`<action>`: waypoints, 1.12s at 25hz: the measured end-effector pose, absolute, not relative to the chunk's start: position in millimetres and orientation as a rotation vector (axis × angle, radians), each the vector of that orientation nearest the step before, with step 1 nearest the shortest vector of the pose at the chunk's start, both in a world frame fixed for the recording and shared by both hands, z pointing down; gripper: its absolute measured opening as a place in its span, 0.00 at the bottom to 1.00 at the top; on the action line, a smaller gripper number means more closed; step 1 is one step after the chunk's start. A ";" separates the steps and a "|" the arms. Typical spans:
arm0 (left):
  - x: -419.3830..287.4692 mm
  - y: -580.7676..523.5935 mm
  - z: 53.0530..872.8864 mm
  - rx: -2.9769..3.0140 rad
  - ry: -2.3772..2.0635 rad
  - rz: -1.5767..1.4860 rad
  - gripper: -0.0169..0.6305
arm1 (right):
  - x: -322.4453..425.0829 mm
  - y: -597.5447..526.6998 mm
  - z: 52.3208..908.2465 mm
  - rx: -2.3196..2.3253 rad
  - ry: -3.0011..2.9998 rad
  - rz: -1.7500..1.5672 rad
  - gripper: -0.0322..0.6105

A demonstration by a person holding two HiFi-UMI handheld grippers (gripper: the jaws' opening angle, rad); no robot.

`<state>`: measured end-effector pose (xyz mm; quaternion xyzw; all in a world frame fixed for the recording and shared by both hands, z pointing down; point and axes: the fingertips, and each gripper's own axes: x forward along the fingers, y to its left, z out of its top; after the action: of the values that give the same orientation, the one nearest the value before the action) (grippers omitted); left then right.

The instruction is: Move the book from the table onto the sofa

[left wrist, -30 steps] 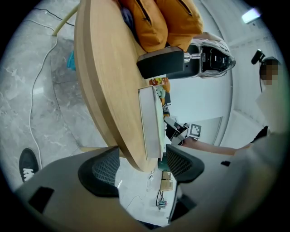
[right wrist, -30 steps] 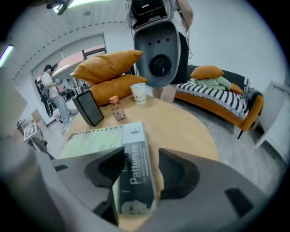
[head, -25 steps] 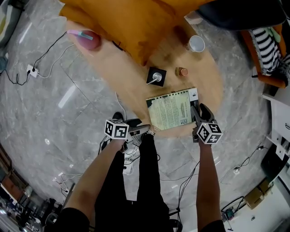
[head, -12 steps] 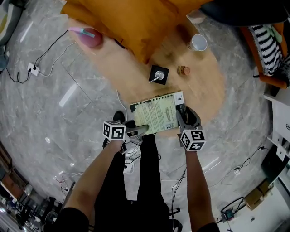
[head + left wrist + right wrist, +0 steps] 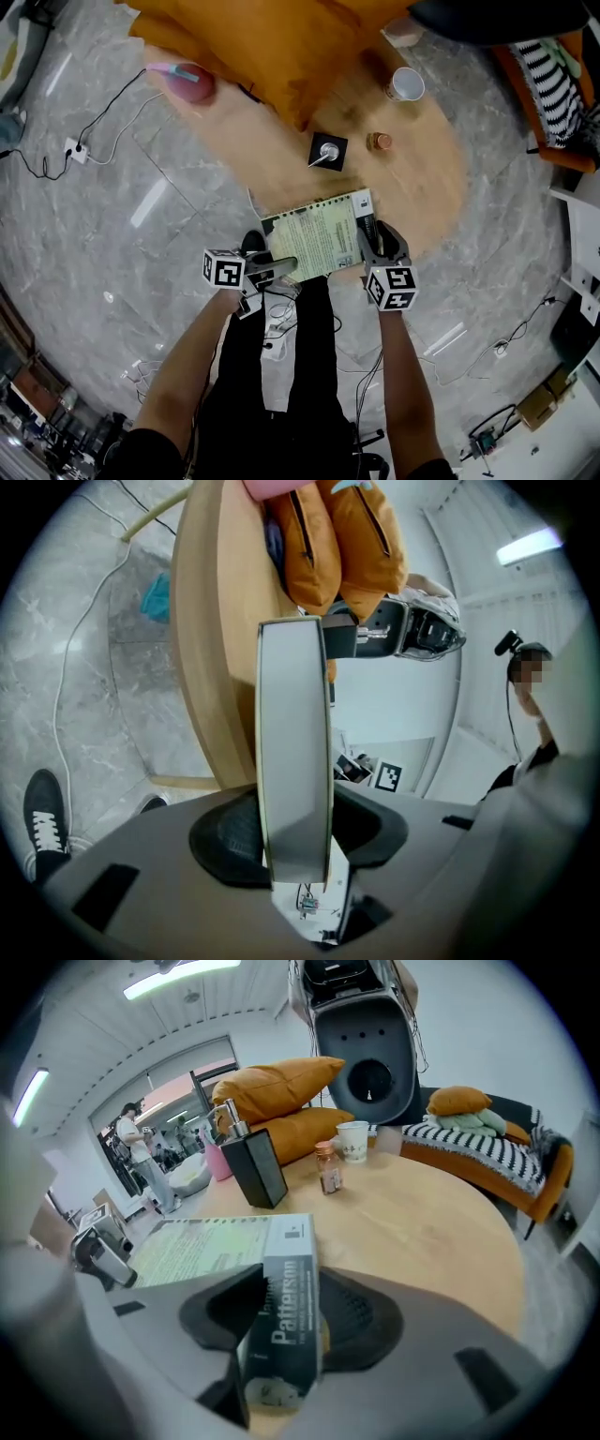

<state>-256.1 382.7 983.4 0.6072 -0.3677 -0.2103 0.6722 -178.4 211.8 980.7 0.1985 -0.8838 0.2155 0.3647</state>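
The book, pale green cover and grey spine, hangs over the near edge of the round wooden table. My left gripper has just been closing and is shut on the book's left edge. In the left gripper view the pale page block stands between the dark pads. My right gripper has narrowed too and is shut on the spine end. Each gripper shows across the book in the other's view: the right gripper, the left gripper.
On the table stand a black pump dispenser, a small brown bottle, a white cup and a pink object. Orange cushions lie at the far side. An orange sofa with a striped blanket is at right. Cables cross the marble floor.
The book has slid left and toward the table's near edge with the right gripper. The left gripper has come onto its left edge and shut on it.
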 end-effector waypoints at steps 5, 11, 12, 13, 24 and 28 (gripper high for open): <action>-258.3 395.6 958.3 1.379 -0.747 -0.511 0.29 | -174.7 231.3 973.1 0.433 -2.269 0.562 0.35; -265.2 404.1 910.6 1.404 -0.708 -0.553 0.28 | -173.5 237.8 919.4 0.440 -2.338 0.667 0.37; -265.4 405.5 899.7 1.405 -0.701 -0.567 0.28 | -172.8 236.9 907.1 0.451 -2.348 0.684 0.40; -265.5 406.8 888.3 1.406 -0.692 -0.585 0.28 | -171.7 235.4 894.3 0.464 -2.358 0.716 0.43; -273.3 428.6 736.7 1.478 -0.575 -0.770 0.28 | -172.2 261.2 749.7 0.236 -2.335 1.652 0.56; -280.4 440.4 697.9 1.563 -0.577 -0.714 0.28 | -187.2 285.4 689.8 0.043 -2.368 1.839 0.43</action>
<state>-280.4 440.4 697.9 0.6790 -0.2505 -0.3100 0.6166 -187.2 285.4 689.8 0.0143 -0.7876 0.6118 0.0716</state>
